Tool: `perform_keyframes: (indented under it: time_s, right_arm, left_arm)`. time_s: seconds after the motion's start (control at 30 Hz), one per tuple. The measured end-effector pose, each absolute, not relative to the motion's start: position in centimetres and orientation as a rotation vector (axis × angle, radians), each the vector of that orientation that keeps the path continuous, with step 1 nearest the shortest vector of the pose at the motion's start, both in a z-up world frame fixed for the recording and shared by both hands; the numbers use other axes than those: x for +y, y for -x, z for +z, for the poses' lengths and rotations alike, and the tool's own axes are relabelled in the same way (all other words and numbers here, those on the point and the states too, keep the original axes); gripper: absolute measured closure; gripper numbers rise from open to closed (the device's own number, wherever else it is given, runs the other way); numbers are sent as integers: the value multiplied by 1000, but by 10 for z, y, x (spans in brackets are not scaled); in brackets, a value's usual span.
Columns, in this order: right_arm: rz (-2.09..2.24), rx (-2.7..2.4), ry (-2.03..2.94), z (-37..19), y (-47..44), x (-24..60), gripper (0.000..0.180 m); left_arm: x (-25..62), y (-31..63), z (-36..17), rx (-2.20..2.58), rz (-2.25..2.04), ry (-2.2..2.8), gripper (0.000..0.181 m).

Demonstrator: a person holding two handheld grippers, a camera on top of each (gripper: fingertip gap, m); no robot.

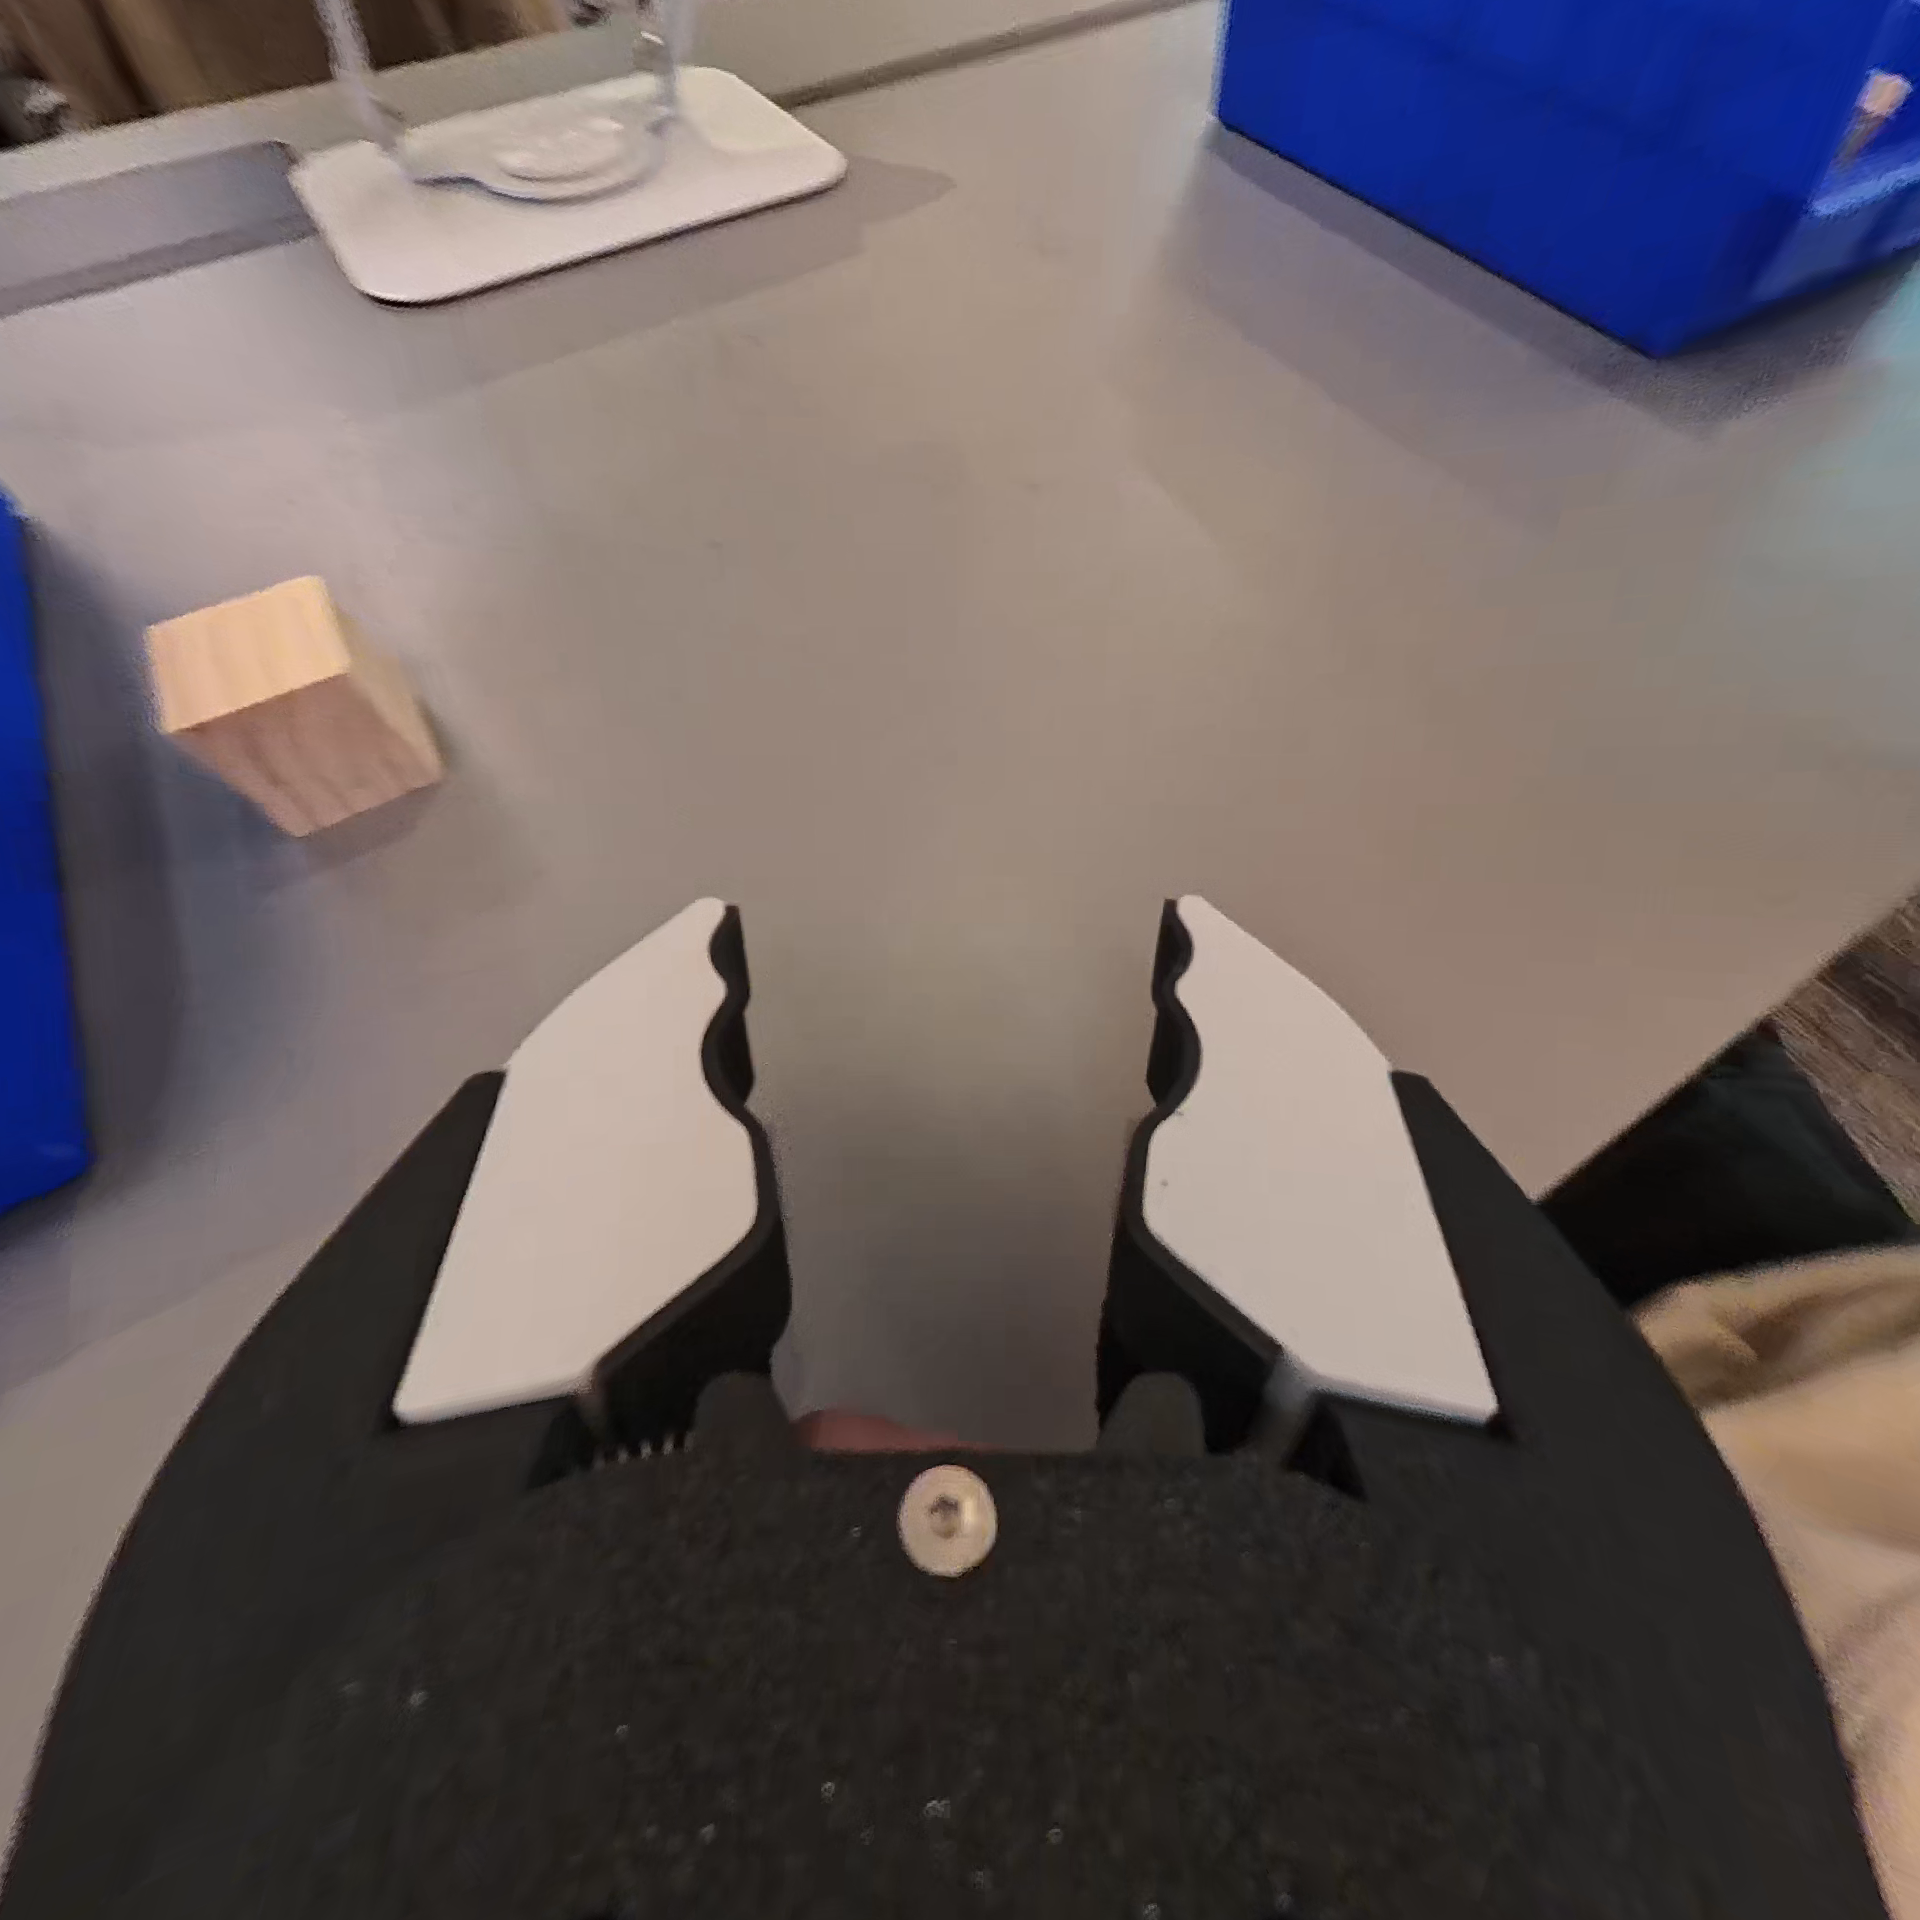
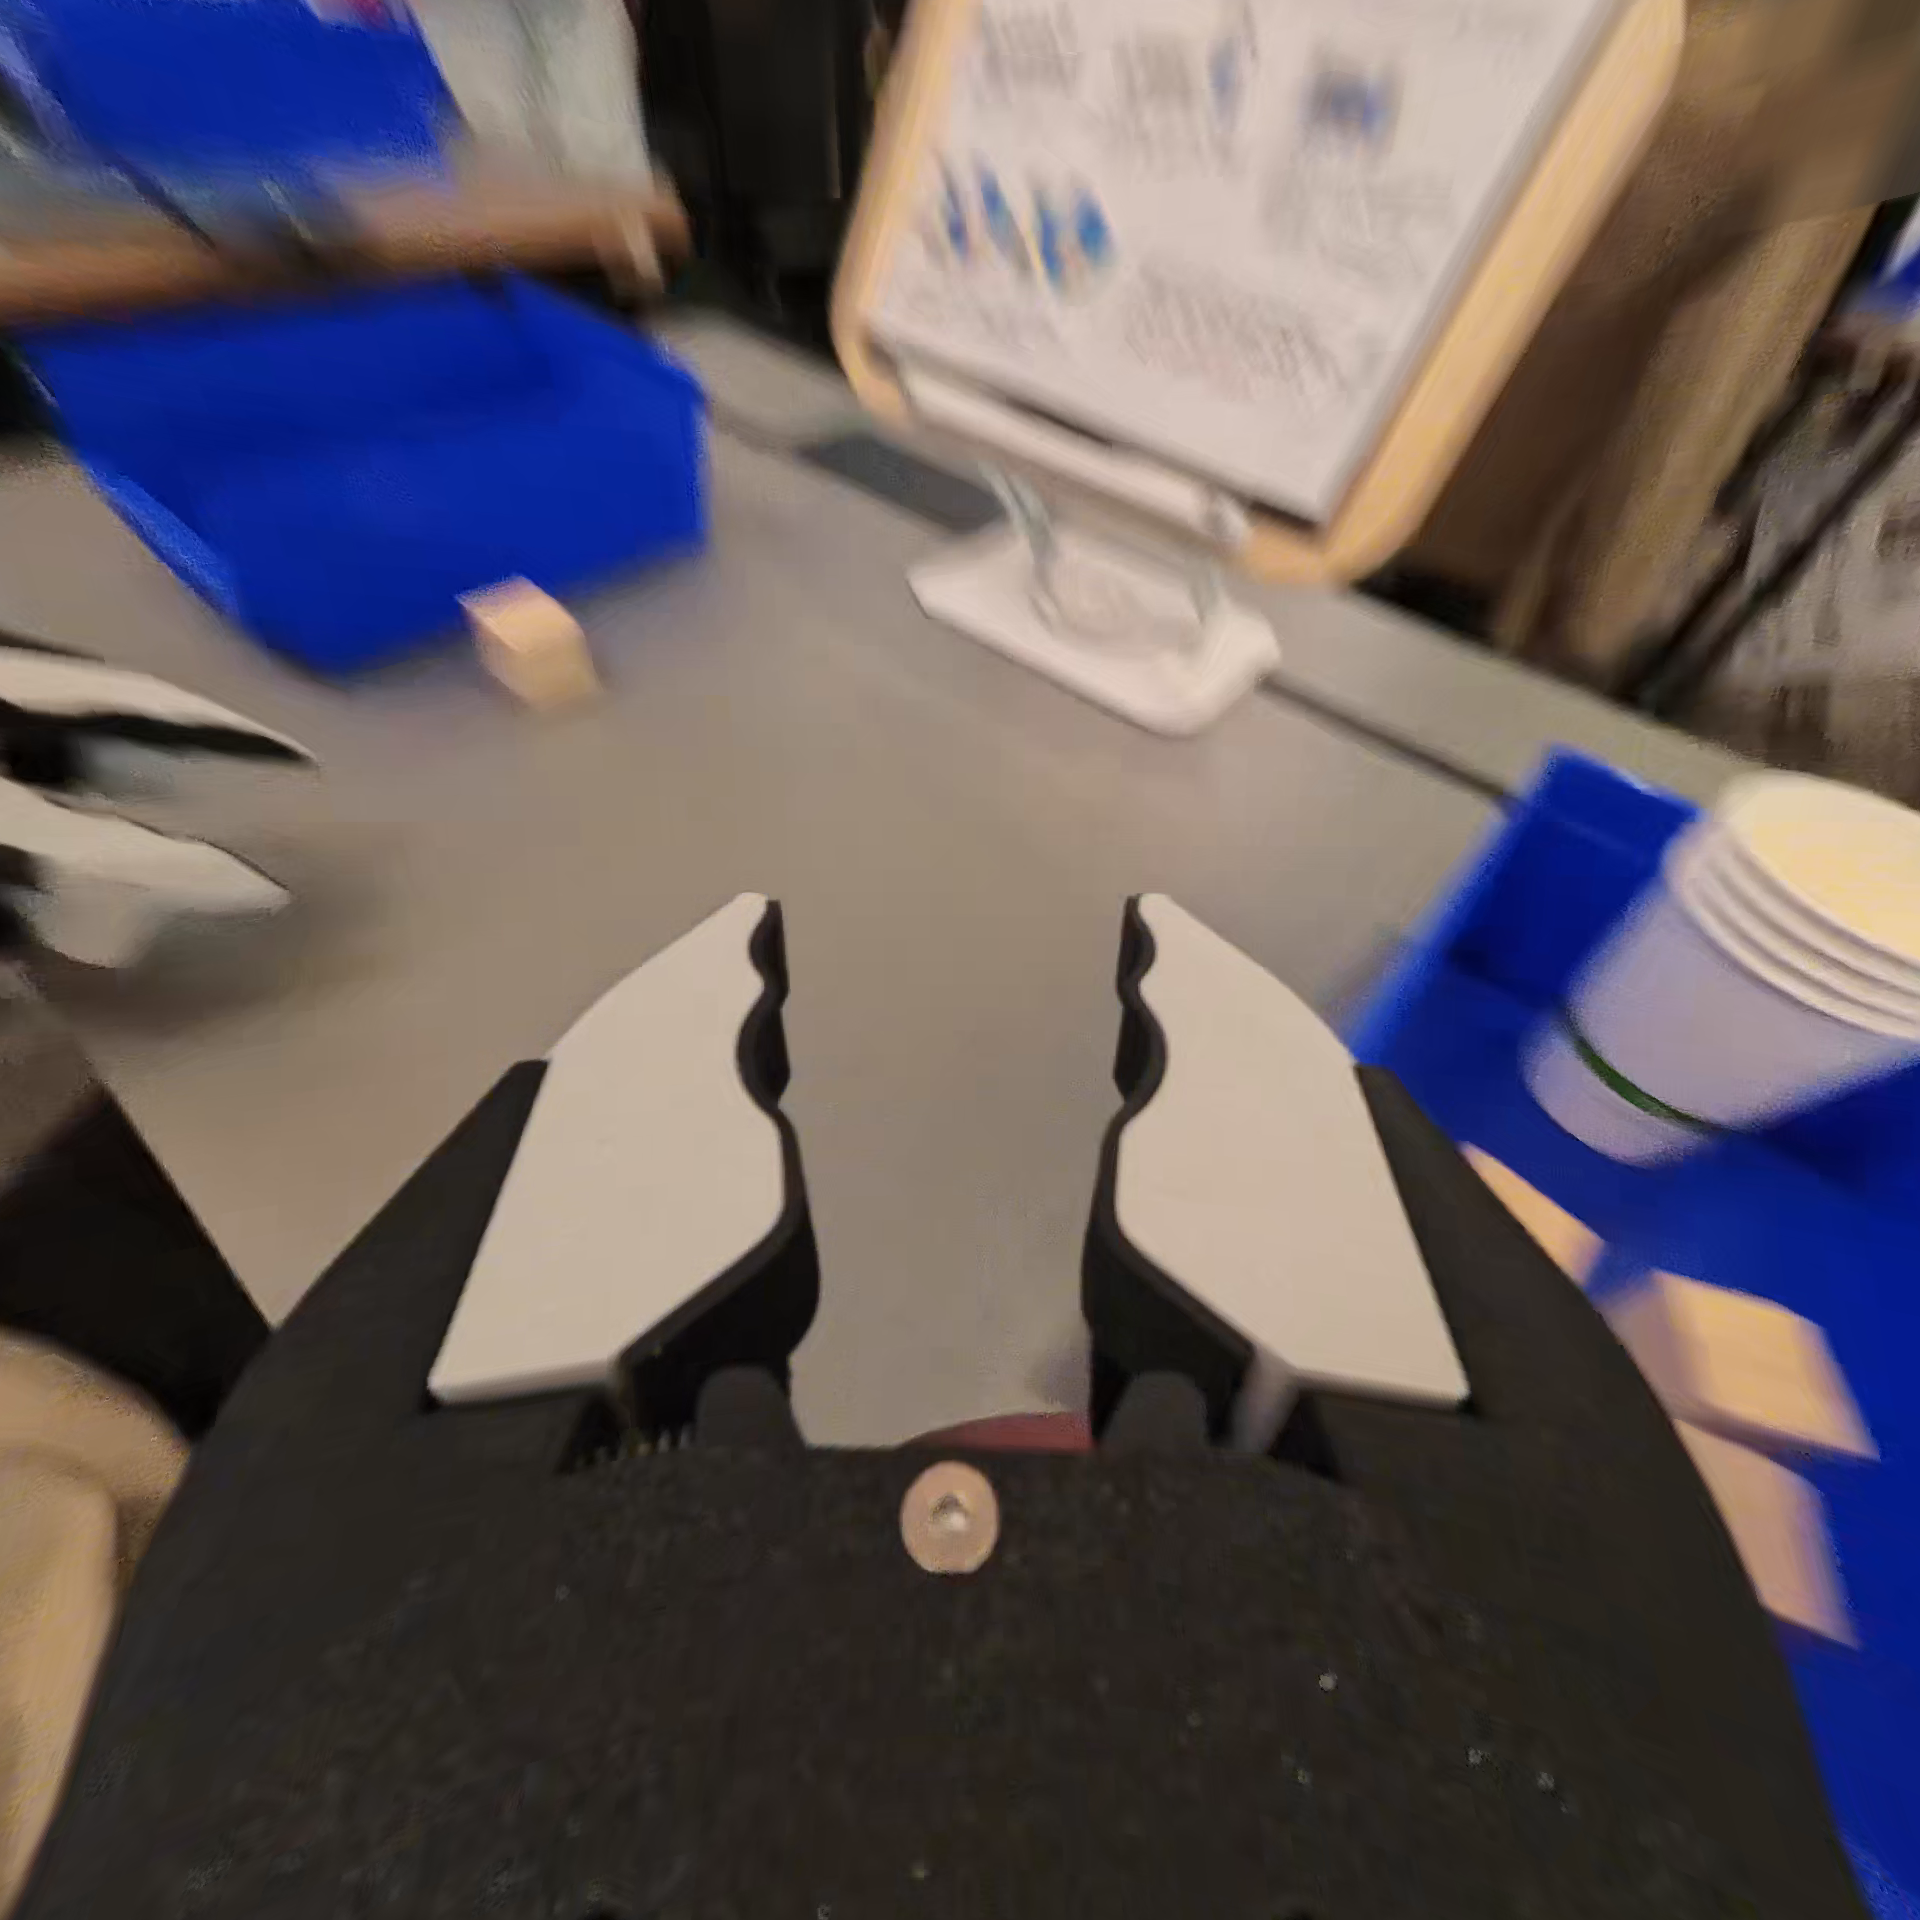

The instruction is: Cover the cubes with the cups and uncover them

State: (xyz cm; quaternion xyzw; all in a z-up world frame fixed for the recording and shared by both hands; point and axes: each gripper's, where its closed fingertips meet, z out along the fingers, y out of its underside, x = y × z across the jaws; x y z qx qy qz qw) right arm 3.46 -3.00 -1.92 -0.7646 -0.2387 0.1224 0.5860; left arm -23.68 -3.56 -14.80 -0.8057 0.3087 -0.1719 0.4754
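Observation:
A light wooden cube (image 1: 291, 701) stands on the grey table (image 1: 935, 582), to the left of my left gripper (image 1: 954, 920), which is open and empty above the table. The cube also shows in the right wrist view (image 2: 532, 644), far ahead and left. My right gripper (image 2: 951, 914) is open and empty. A stack of white paper cups (image 2: 1756, 956) lies tilted in a blue bin (image 2: 1558, 831) at the right. More wooden cubes (image 2: 1756, 1361) lie in that bin, blurred. The left gripper (image 2: 281, 821) shows at the left edge of the right wrist view.
A blue bin (image 1: 1538, 156) stands at the far right and another (image 1: 31, 883) at the left edge, also in the right wrist view (image 2: 416, 457). A white stand base (image 1: 571, 177) holds a framed sign (image 2: 1247, 229) at the back. The table edge (image 1: 1662, 1049) runs near right.

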Motion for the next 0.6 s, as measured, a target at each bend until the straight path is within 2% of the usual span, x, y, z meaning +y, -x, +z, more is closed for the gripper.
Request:
perform_keyframes:
  time_s: [0.07,0.23,0.4,0.47,0.5,0.6]
  right_arm:
    - [367,-517,1616,-32,19,-53,139]
    - [403,-546,1622,-95,90,-81,128]
    - [410,-609,1716,-125,98,-90,137]
    - [532,-580,1750,-126,102,-92,138]
    - [585,-567,1755,-125,104,-93,140]
    - [582,-592,1772,-126,104,-96,140]
  left_arm:
    - [-28,246,-144,673,-401,1971,106]
    - [-16,263,-150,557,-381,2023,105]
    - [-4,276,-164,475,-344,2111,109]
    - [4,279,-166,435,-349,2174,109]
    - [13,280,-166,416,-356,2198,103]
    - [49,290,-155,363,-301,2237,101]
